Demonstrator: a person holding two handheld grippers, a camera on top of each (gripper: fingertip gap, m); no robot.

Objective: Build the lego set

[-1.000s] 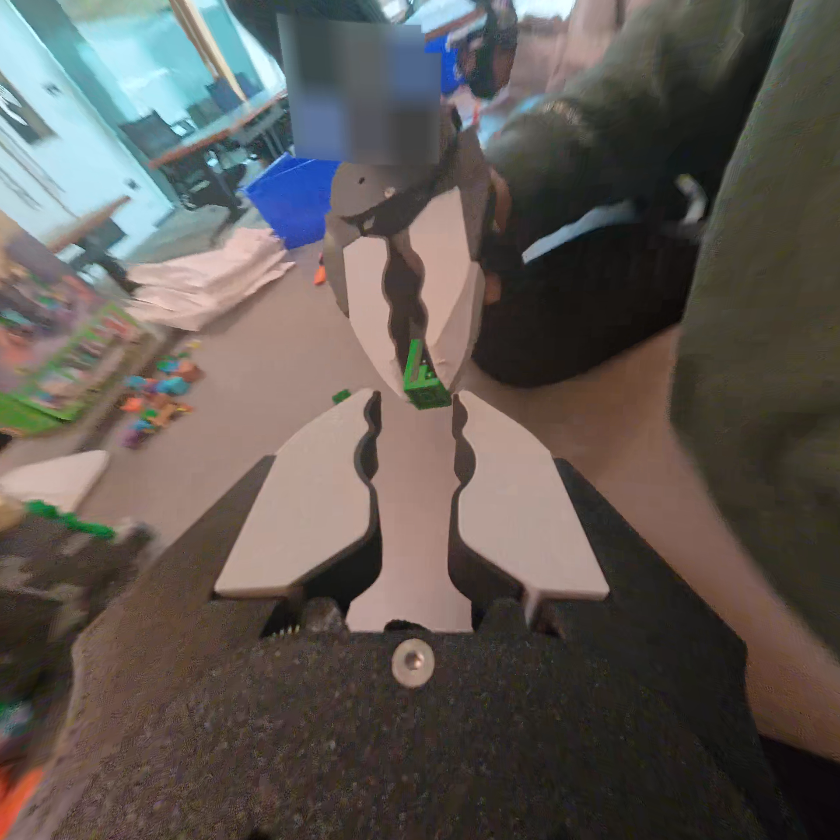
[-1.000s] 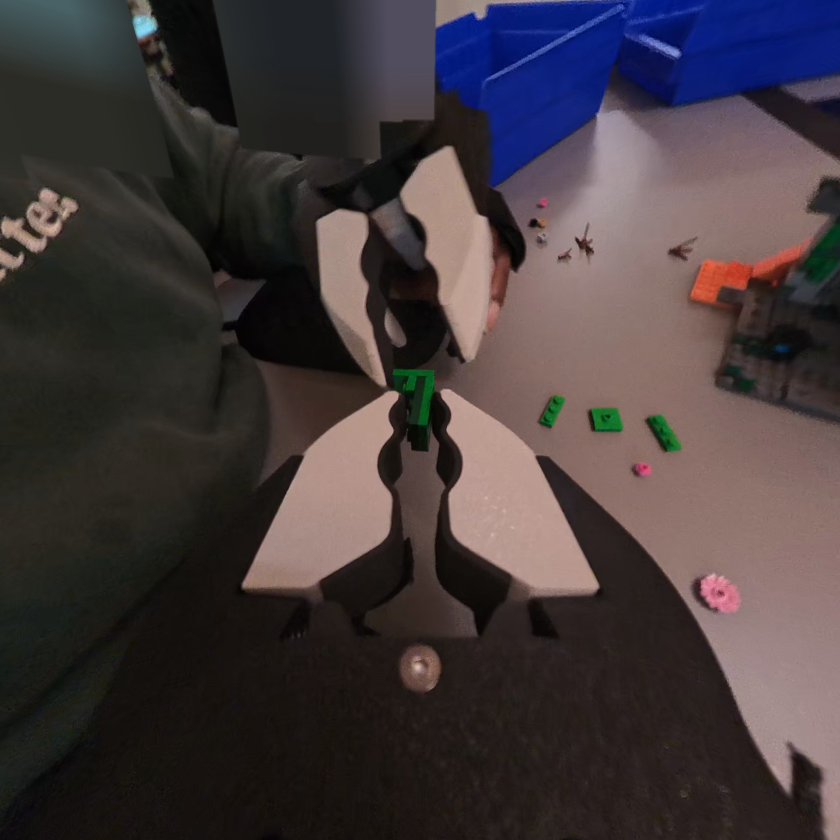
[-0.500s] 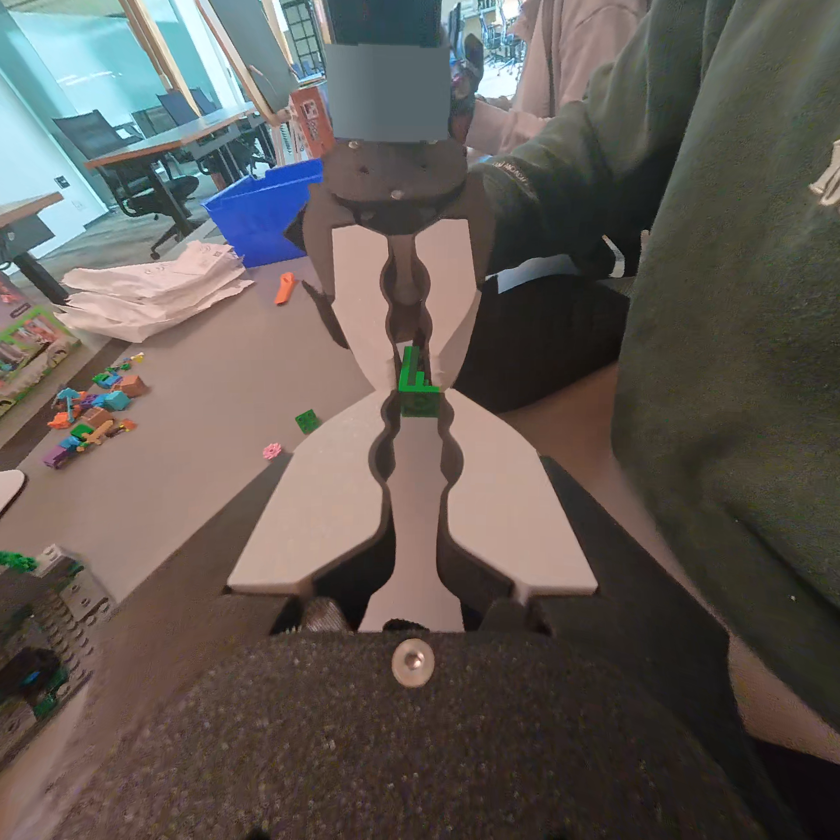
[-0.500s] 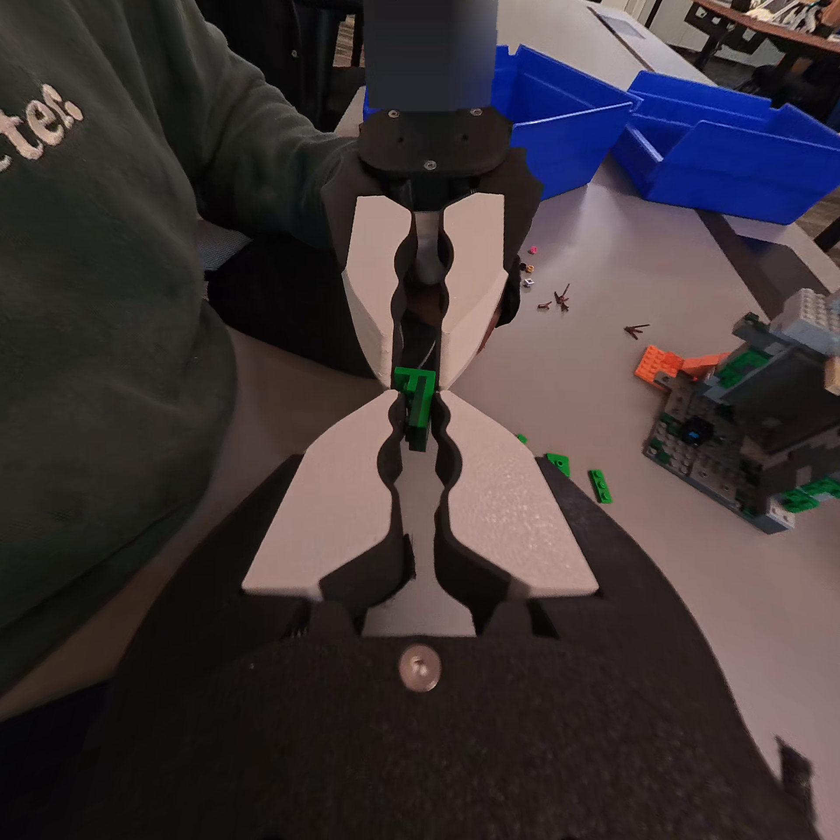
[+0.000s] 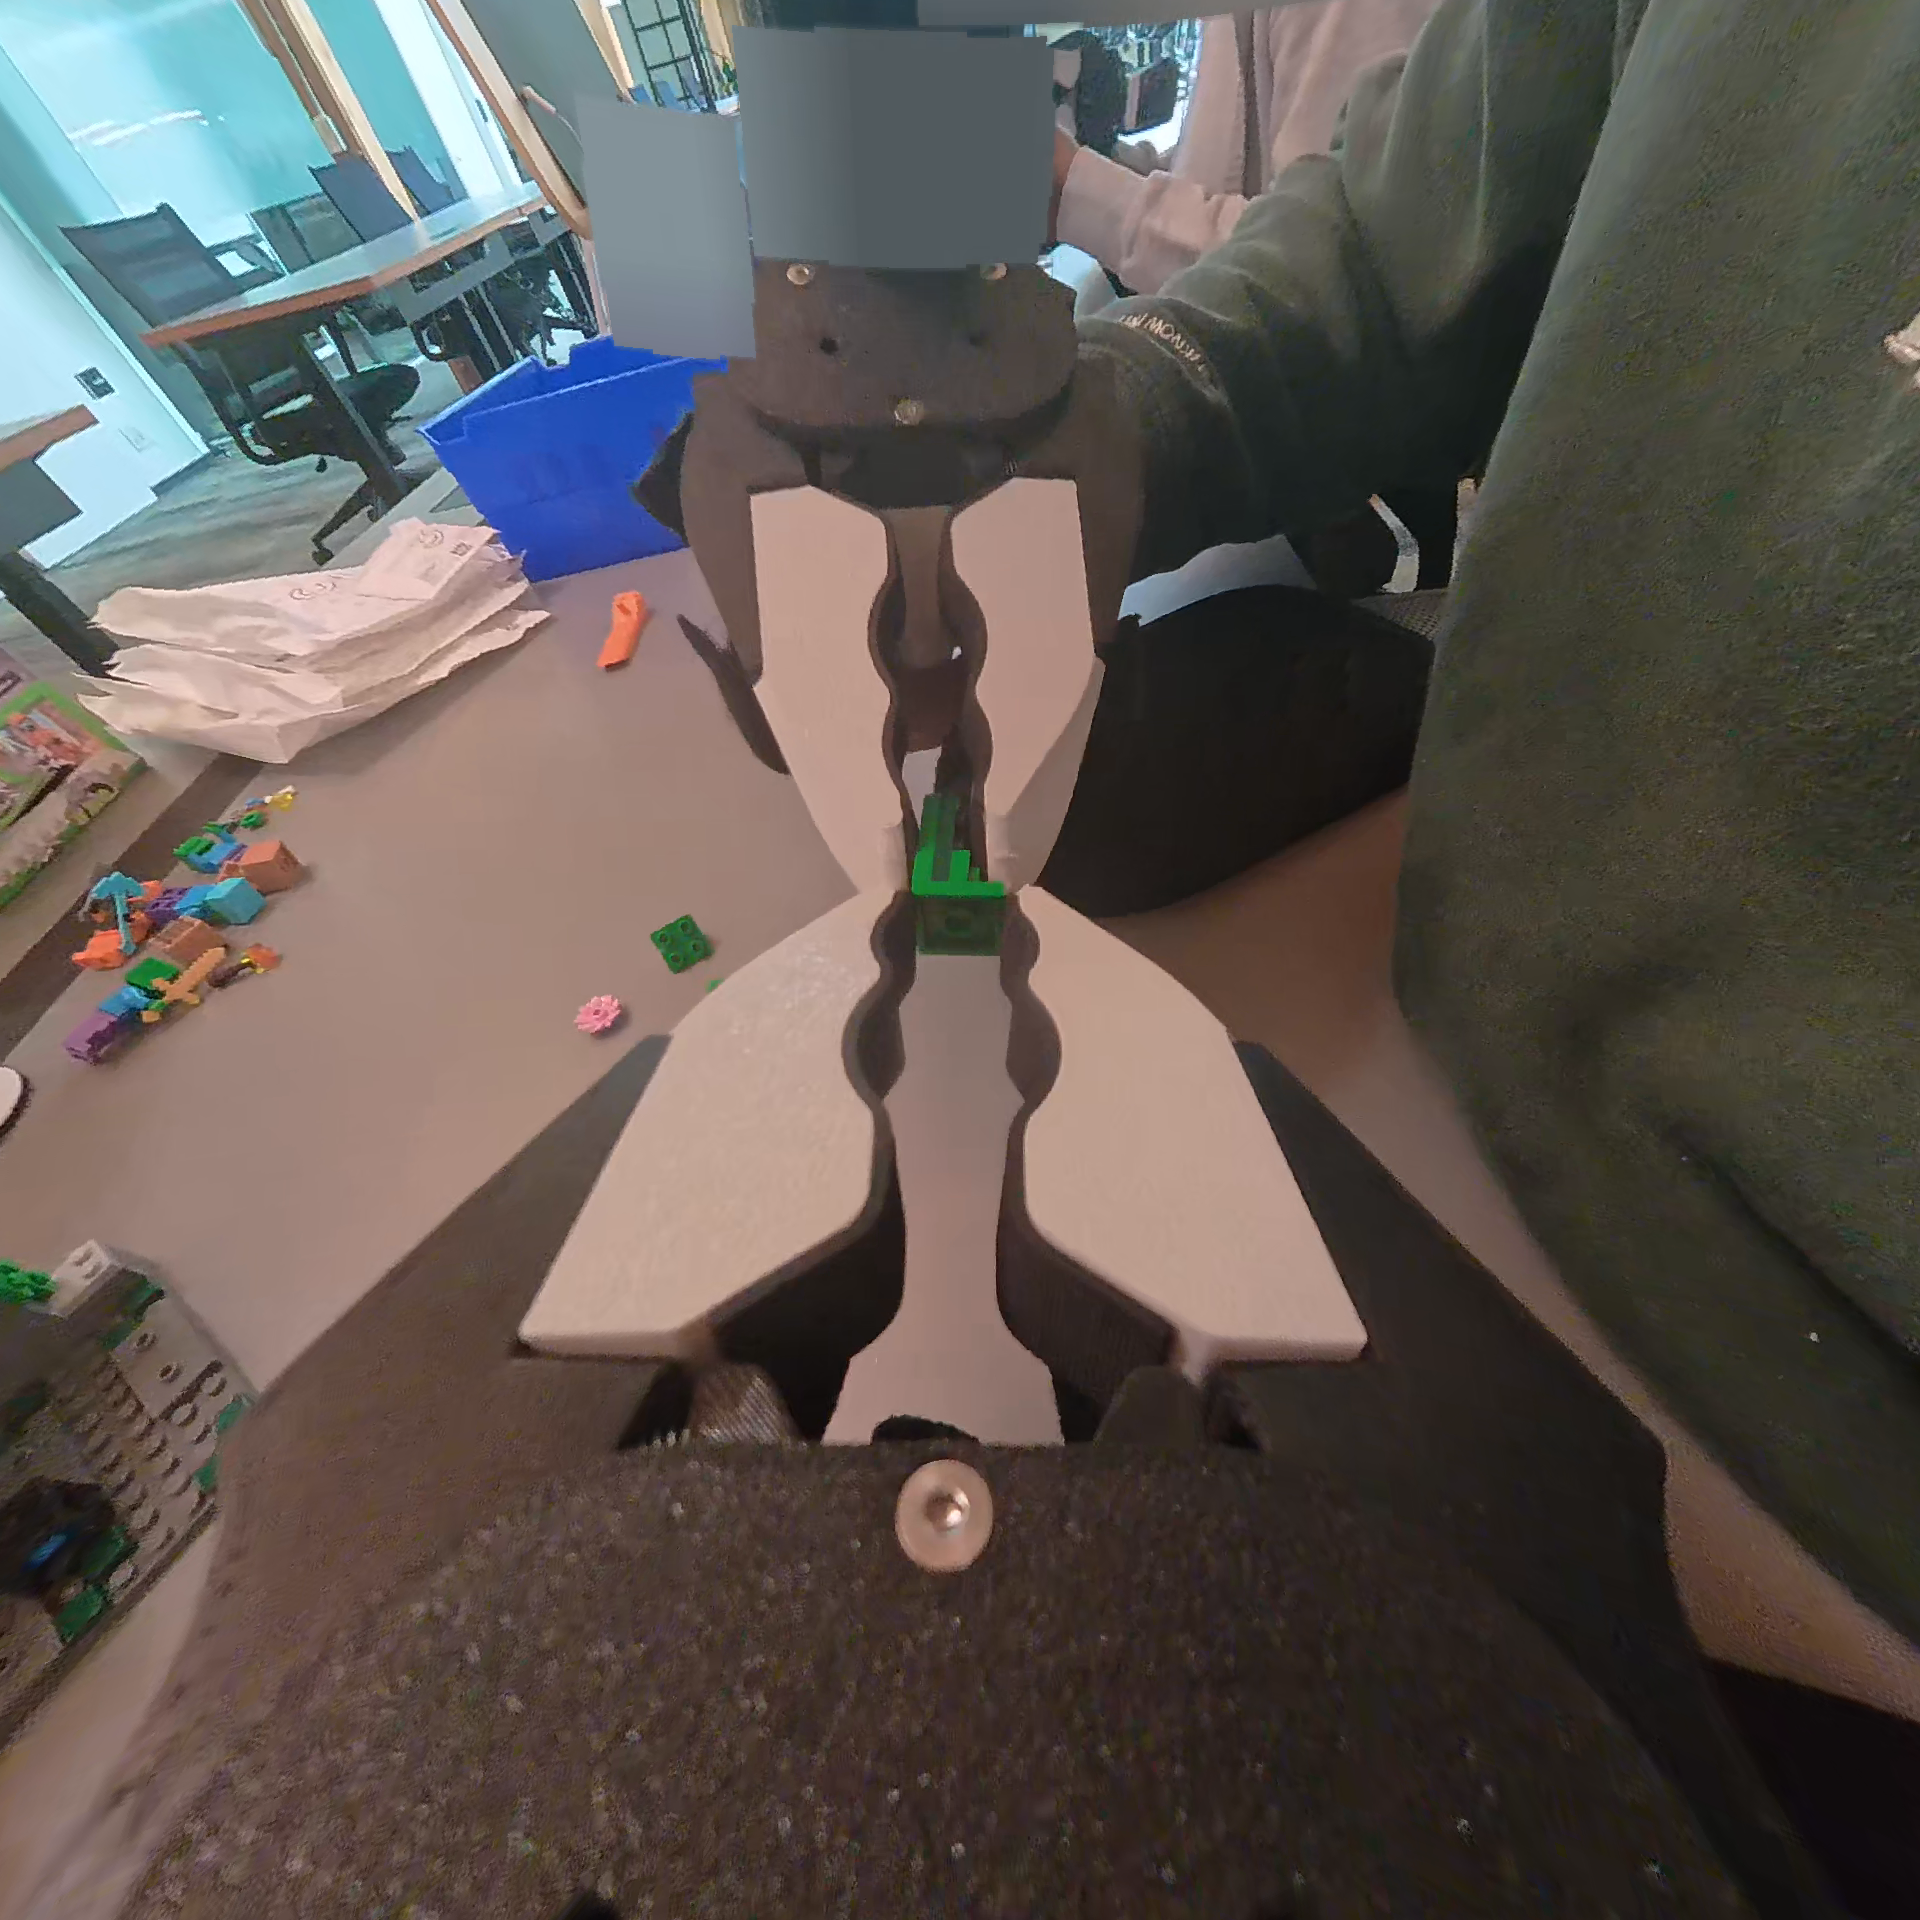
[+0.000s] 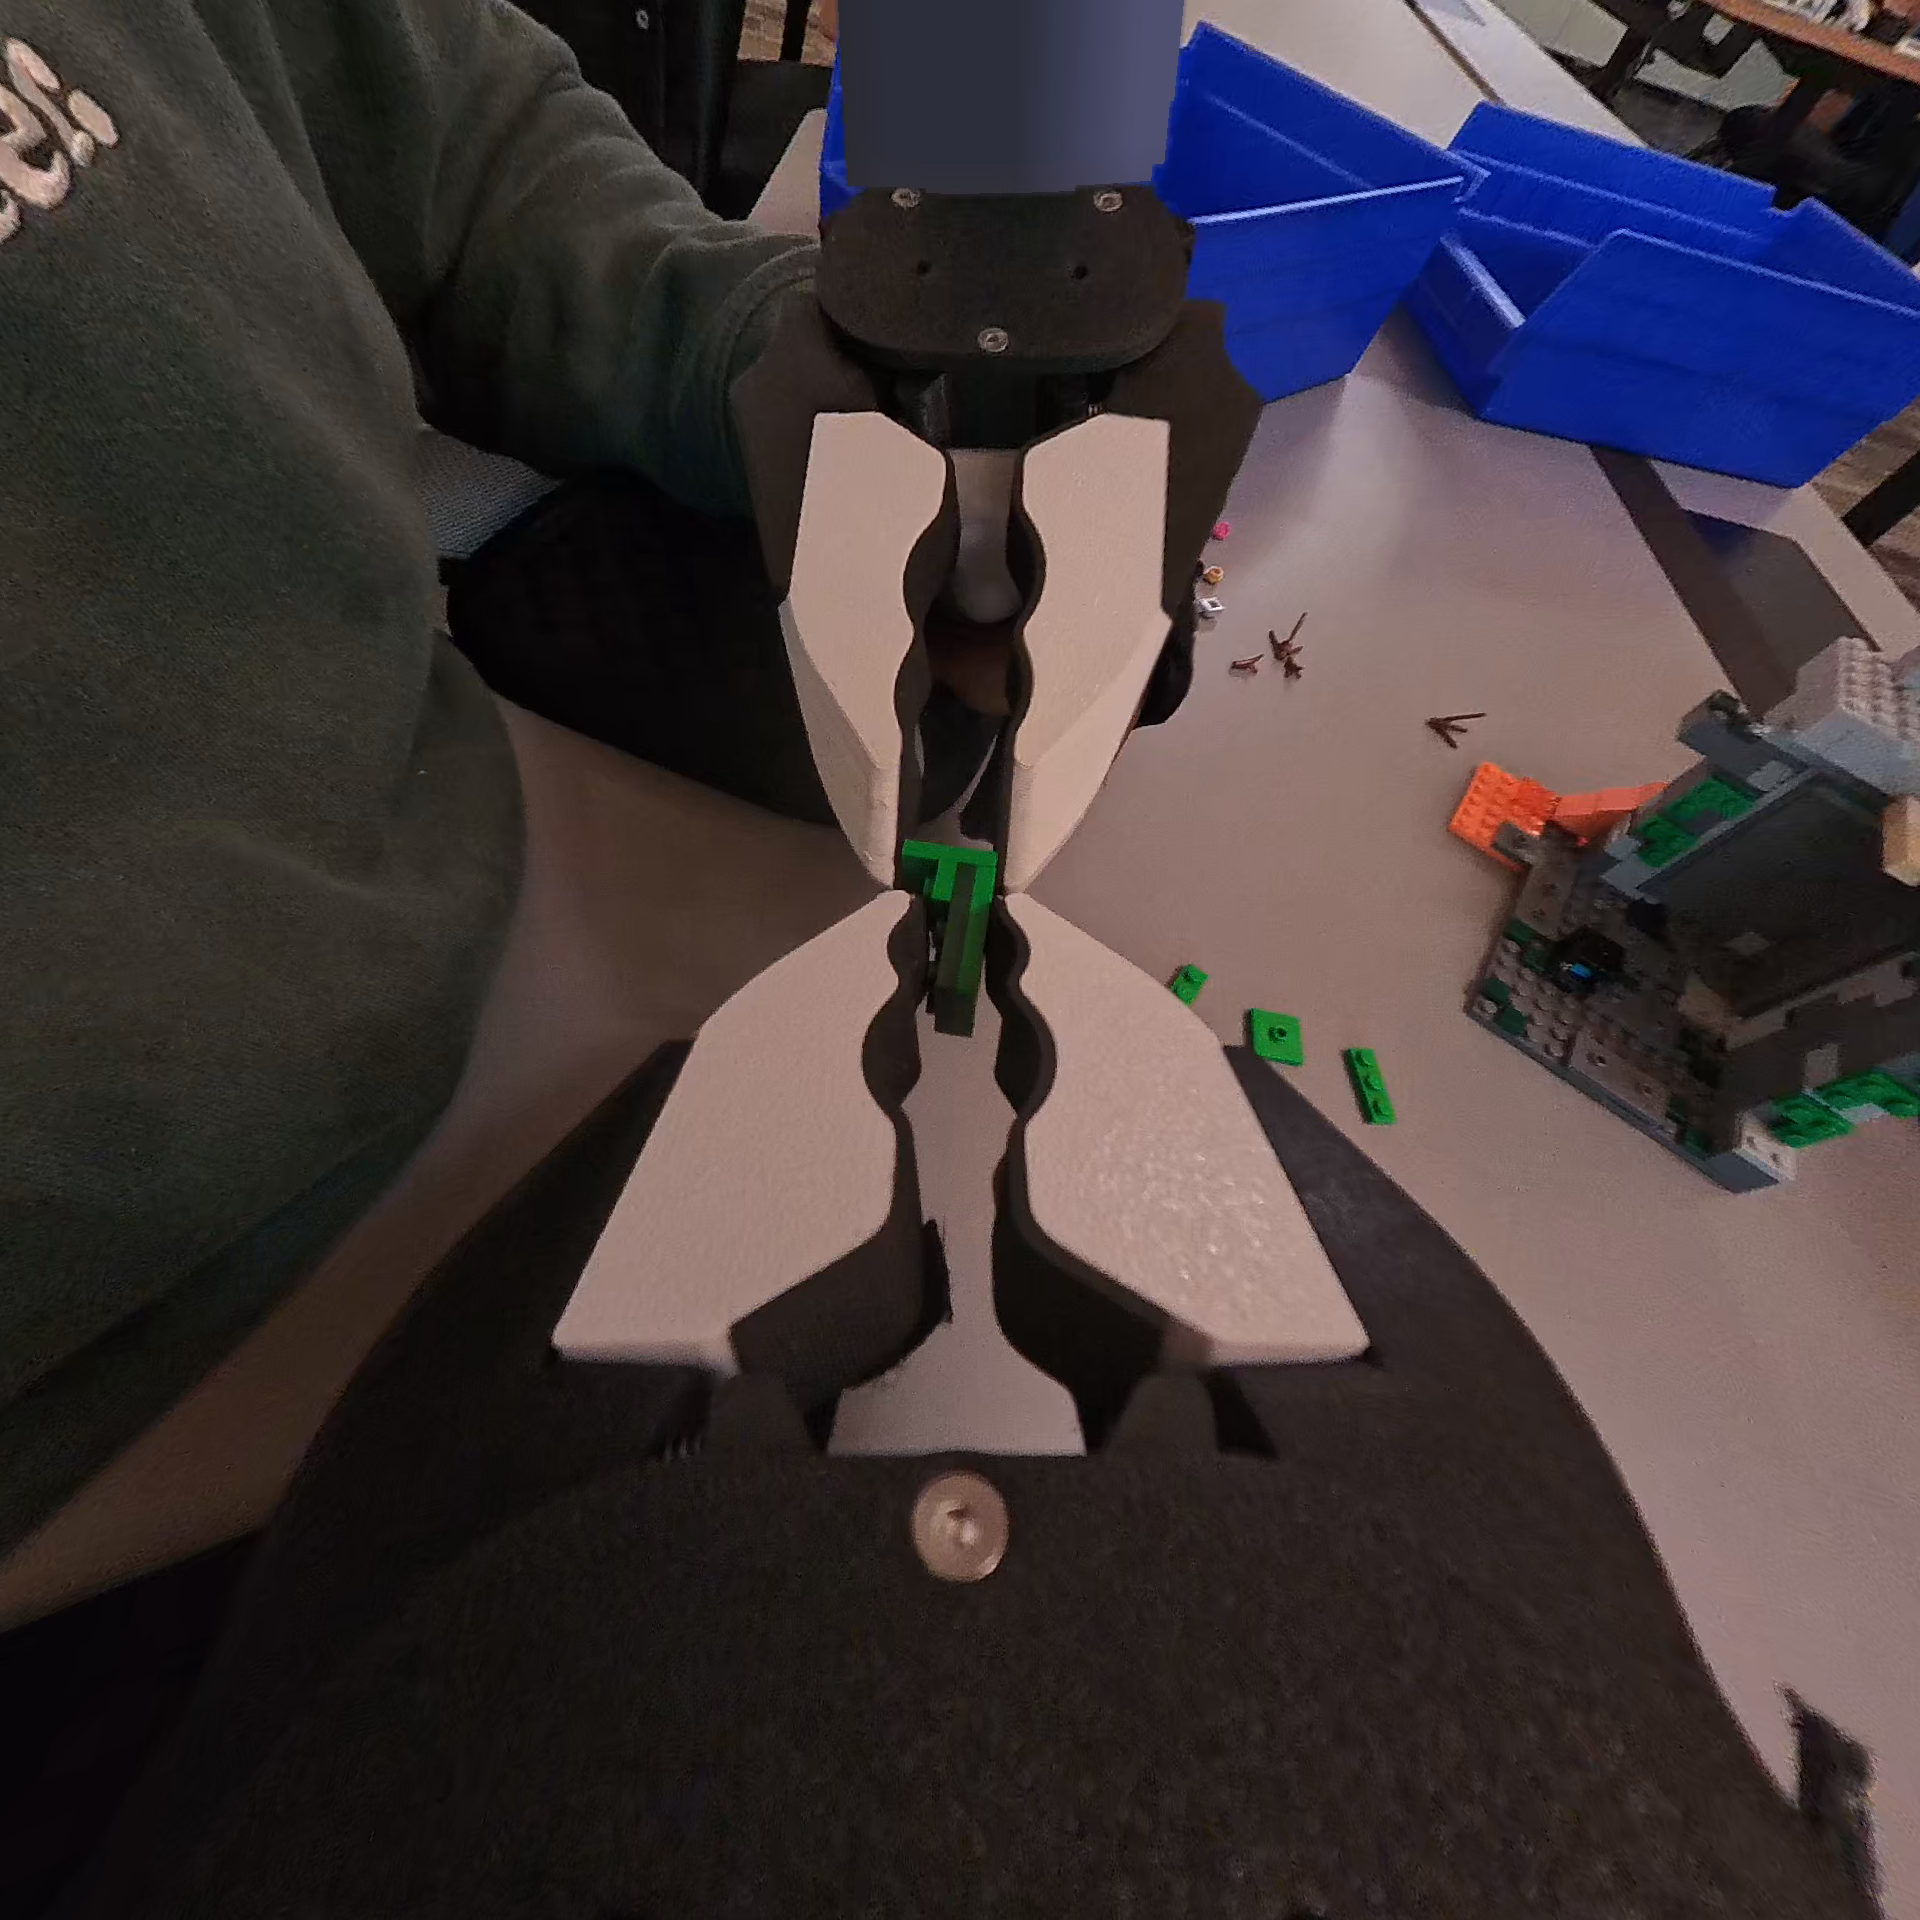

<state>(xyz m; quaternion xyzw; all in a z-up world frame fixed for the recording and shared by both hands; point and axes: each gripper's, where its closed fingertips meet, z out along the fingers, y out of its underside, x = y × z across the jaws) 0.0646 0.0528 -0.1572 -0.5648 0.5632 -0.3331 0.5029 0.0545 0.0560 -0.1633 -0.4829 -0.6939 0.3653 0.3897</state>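
Note:
A small green lego assembly [image 5: 954,920] hangs above the grey table [image 5: 416,1039], between my two grippers, which meet tip to tip. In the left wrist view my left gripper [image 5: 956,906] is shut on its dark green square block. My right gripper [image 5: 943,840] faces it from the far side. In the right wrist view my right gripper [image 6: 951,914] is shut on the bright green plates [image 6: 961,935] of the same assembly, standing on edge between the fingers. The left gripper [image 6: 945,857] touches the far end of the assembly.
A grey and green lego building [image 6: 1714,956] stands on the table, also low left in the left wrist view [image 5: 104,1434]. There are loose green plates [image 6: 1276,1034], a pink flower [image 5: 597,1013], a heap of coloured pieces [image 5: 177,935], paper bags [image 5: 312,634] and blue bins [image 6: 1662,312]. A person's green sleeve [image 5: 1662,727] is close by. The grippers are tip to tip, or close to it.
My left gripper was open and apart from the green piece. It moved up to the piece and closed on its block end. The right gripper kept its hold.

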